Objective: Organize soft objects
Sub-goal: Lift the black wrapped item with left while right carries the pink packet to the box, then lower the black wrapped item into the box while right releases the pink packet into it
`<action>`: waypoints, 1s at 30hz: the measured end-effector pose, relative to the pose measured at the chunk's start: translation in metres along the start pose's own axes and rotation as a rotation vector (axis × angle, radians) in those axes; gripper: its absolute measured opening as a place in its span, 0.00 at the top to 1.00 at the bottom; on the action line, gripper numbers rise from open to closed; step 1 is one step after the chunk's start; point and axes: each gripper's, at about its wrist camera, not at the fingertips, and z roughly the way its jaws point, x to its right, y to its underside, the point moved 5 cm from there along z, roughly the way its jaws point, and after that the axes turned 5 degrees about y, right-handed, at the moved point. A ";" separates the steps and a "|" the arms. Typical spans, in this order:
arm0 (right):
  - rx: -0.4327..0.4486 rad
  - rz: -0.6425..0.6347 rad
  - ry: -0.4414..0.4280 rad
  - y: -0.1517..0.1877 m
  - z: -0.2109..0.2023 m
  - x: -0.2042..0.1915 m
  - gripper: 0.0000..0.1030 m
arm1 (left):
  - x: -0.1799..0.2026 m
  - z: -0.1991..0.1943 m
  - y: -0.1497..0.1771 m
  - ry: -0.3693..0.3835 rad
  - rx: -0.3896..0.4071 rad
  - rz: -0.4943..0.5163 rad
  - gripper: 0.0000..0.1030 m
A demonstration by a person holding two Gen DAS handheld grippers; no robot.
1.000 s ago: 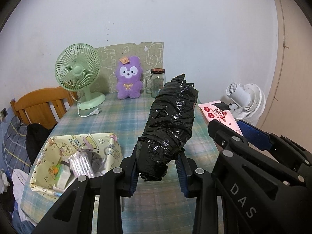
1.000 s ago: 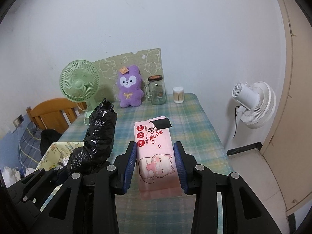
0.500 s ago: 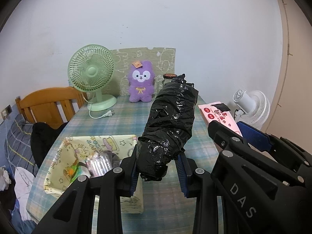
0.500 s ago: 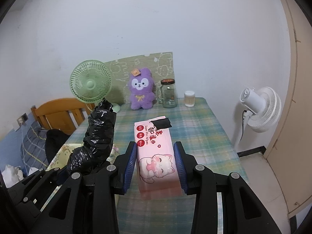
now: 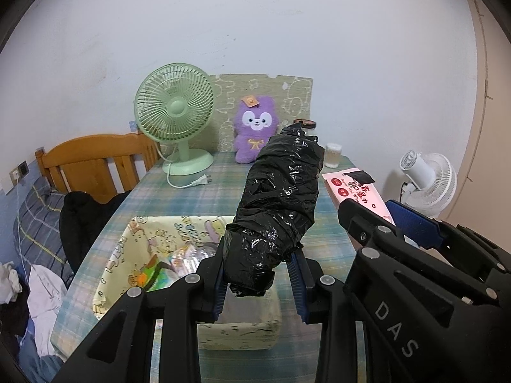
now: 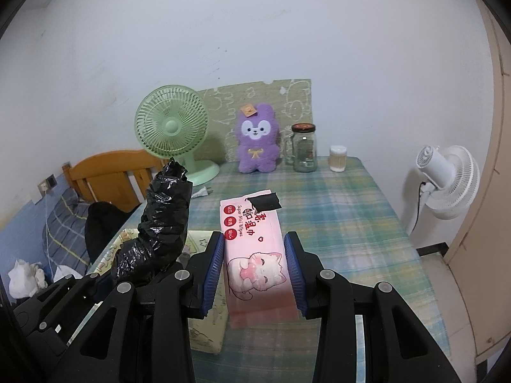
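Nearest the left wrist camera, the left gripper [image 5: 258, 281] is clenched on the lower end of a black plastic roll [image 5: 278, 204], which slants up and away toward one o'clock, clear of the checked table [image 5: 198, 198]. Just under it, at seven o'clock, sits a pale yellow cartoon-print box [image 5: 140, 255] with packets inside — the roll's gripped end hangs over the box's right edge. In the right wrist view, the right gripper [image 6: 254, 274] grasps a pink pack of wet wipes [image 6: 252, 249] by its long sides, blue pads pressed flat against them; the pack carries a cat drawing and a black tab at its far end, and the yellow box shows below its left edge at eight o'clock. Farther along the table, toward twelve o'clock, stand a green desk fan [image 6: 172, 127], a purple plush toy [image 6: 257, 143], a glass jar [image 6: 303, 148] and a small cotton-swab tub [image 6: 338, 158] — all near the wall. A white fan [image 6: 447, 182] stands off the table at three o'clock.
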 end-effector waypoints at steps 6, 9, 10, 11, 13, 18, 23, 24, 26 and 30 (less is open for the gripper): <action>-0.020 -0.018 -0.027 0.003 0.014 -0.020 0.59 | -0.020 0.006 0.003 -0.023 -0.010 -0.013 0.66; -0.030 -0.031 -0.037 0.005 0.020 -0.029 0.59 | -0.030 0.010 0.006 -0.035 -0.016 -0.024 0.66; -0.034 -0.035 -0.040 0.005 0.022 -0.031 0.59 | -0.033 0.012 0.006 -0.037 -0.019 -0.026 0.66; -0.038 -0.038 -0.043 0.006 0.023 -0.033 0.59 | -0.035 0.013 0.007 -0.041 -0.021 -0.027 0.66; -0.050 -0.046 -0.056 0.008 0.028 -0.038 0.59 | -0.041 0.018 0.011 -0.056 -0.033 -0.030 0.66; -0.083 -0.064 -0.083 0.016 0.043 -0.052 0.59 | -0.056 0.030 0.022 -0.080 -0.077 -0.052 0.66; -0.117 -0.080 -0.091 0.024 0.056 -0.060 0.59 | -0.066 0.041 0.030 -0.097 -0.109 -0.065 0.66; -0.121 -0.084 -0.092 0.025 0.058 -0.062 0.59 | -0.068 0.042 0.031 -0.102 -0.116 -0.068 0.66; -0.128 -0.090 -0.097 0.027 0.060 -0.065 0.59 | -0.073 0.047 0.036 -0.117 -0.134 -0.071 0.66; -0.152 -0.098 -0.112 0.033 0.068 -0.071 0.59 | -0.081 0.052 0.042 -0.134 -0.155 -0.077 0.63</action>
